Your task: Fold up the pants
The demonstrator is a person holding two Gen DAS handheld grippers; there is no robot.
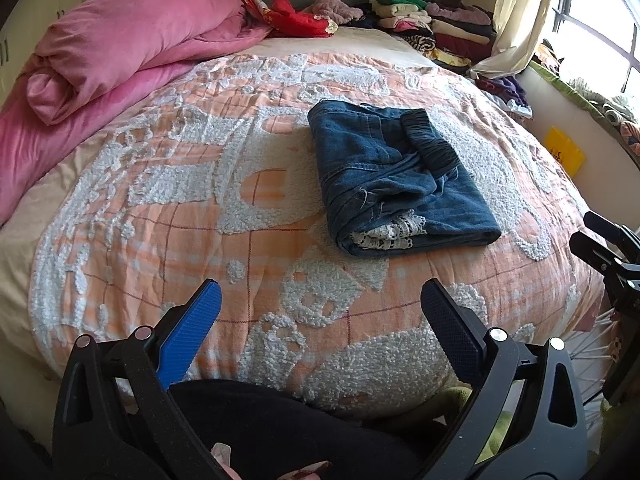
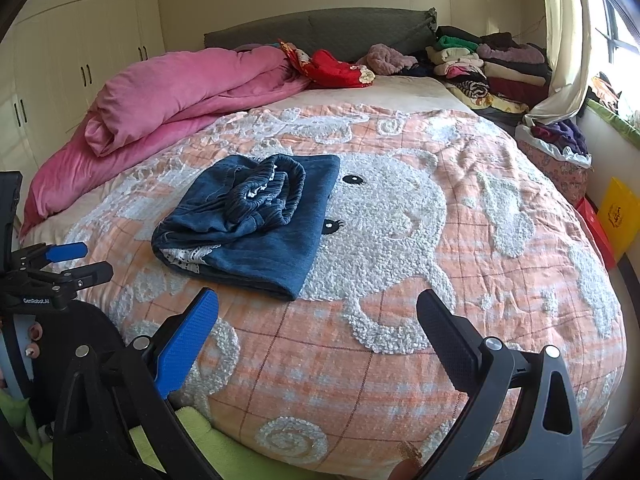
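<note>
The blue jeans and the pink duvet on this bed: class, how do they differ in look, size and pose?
The blue jeans are dark denim with white lace trim; the pink duvet is plain and smooth. The jeans make a small, flat bundle; the duvet is far larger and puffy. The jeans lie mid-bed on the patterned quilt; the duvet is rolled along the bed's far side. Both are fabric, folded over on themselves, and untouched by either hand-held gripper.

One folded pair of pants (image 1: pixel 400 176), one pink duvet (image 1: pixel 112 60), one orange bedspread (image 1: pixel 200 208), two grippers, left (image 1: pixel 320 312) and right (image 2: pixel 318 320), one yellow bag (image 2: pixel 618 216).
</note>
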